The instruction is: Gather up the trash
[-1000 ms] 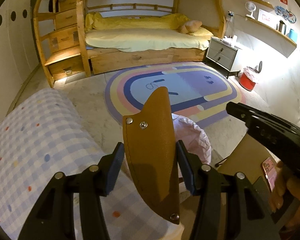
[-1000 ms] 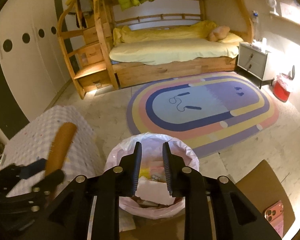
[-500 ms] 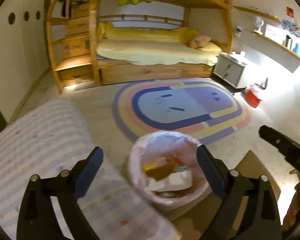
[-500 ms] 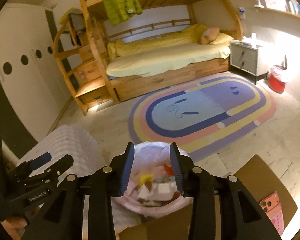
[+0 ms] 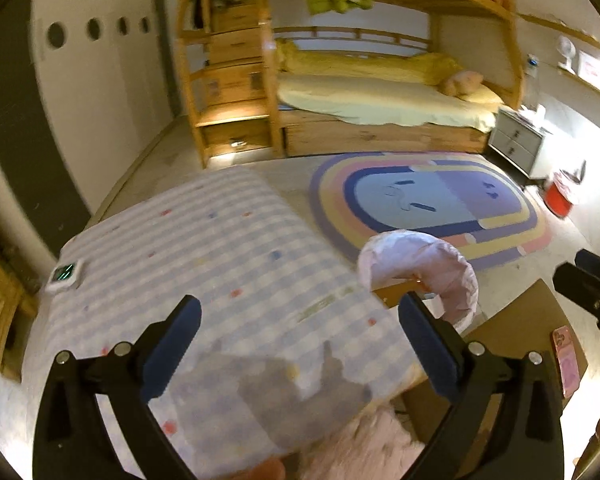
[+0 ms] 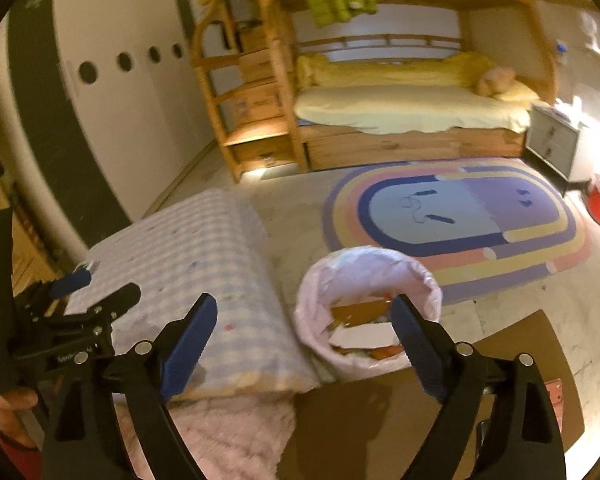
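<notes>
1. Left gripper (image 5: 300, 332): jaws wide, nothing between them. It hovers over the near part of the checked table (image 5: 204, 264).
2. Right gripper (image 6: 304, 336): jaws wide, nothing held. It hangs above the near edge of the bin (image 6: 366, 312), right finger over the bin mouth.
3. Bin: on the floor just right of the table, lined with a pale bag. Inside, the right view shows a brown flat piece (image 6: 356, 312), white paper and something orange. Trash reaches near the rim.
4. Table top: I see no loose trash on it. One small white device (image 5: 65, 274) with a green display sits at the far left corner; judged not trash.
5. Risk: the bin looks full, so another drop may slide off the pile and land on the floor or on the cardboard (image 6: 380, 412) near it.
6. Risk: the bag rim is loose and crumpled; a low finger could catch it and tip the bin.
7. Risk: a pink phone (image 5: 566, 356) lies on the cardboard at right. A hasty grab there would collect the wrong thing.
8. Risk: both frames are motion-blurred, so small scraps could go unnoticed.
9. Left view only: the white device's display, the whole phone, and a shadow on the near cloth.
10. Right view only: the bin's contents, which the table edge hides in the left view, and the left gripper from the side.
</notes>
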Tool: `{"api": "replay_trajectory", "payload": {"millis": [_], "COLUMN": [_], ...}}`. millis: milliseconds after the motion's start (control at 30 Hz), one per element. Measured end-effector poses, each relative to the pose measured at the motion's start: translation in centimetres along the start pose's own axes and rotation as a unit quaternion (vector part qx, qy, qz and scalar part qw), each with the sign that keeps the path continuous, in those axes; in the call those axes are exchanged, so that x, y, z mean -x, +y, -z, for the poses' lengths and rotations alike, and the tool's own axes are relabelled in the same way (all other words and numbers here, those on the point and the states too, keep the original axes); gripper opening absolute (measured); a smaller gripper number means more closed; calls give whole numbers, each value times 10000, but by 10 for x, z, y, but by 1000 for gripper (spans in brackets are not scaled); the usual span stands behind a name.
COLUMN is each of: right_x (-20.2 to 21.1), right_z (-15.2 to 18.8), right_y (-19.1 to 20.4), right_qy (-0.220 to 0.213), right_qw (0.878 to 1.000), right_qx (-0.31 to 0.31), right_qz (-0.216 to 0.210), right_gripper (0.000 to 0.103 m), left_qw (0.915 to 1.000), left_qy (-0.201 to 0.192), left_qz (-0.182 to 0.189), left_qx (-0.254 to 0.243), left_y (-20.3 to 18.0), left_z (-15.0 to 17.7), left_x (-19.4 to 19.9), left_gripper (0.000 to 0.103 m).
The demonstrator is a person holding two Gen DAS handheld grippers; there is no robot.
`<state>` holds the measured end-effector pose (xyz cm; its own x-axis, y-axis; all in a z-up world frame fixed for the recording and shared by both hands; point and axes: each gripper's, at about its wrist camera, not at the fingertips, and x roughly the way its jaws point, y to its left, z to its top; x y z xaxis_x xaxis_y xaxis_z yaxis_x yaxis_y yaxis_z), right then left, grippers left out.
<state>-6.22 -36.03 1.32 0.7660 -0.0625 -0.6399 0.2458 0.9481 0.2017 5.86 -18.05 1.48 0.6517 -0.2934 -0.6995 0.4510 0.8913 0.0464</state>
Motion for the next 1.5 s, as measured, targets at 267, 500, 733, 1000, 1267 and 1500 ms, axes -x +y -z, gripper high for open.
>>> {"api": "replay_trajectory", "payload": {"millis": [267, 500, 733, 1000, 1267, 1500], "right_x": [39, 68, 81, 76, 75, 76], "right_z": [1, 4, 9, 18, 20, 20], "right_y": [70, 122, 144, 147, 149, 150], "right_qy": [22, 0, -20, 118, 102, 93], "right_qw": [9959, 9874, 9816, 9805, 9803, 9806], "right_qx": [602, 1079, 1452, 1600, 1624, 1616], "right_qz": [-674, -1160, -1239, -1133, -1118, -1104], "right_gripper": [93, 93, 93, 93, 93, 93], "left_qw": [9951, 9829, 9716, 9680, 9687, 9685], "left_qy": [72, -29, 30, 19, -41, -45], "left_qz": [-679, -1415, -1854, -1884, -1841, -1855], "left_qx": [709, 1182, 1469, 1655, 1663, 1663], "left_y": [62, 105, 134, 149, 149, 150], "left_z": [31, 64, 95, 110, 108, 108], "left_x": [64, 122, 153, 169, 170, 170], "left_gripper": [96, 96, 96, 96, 96, 96]}}
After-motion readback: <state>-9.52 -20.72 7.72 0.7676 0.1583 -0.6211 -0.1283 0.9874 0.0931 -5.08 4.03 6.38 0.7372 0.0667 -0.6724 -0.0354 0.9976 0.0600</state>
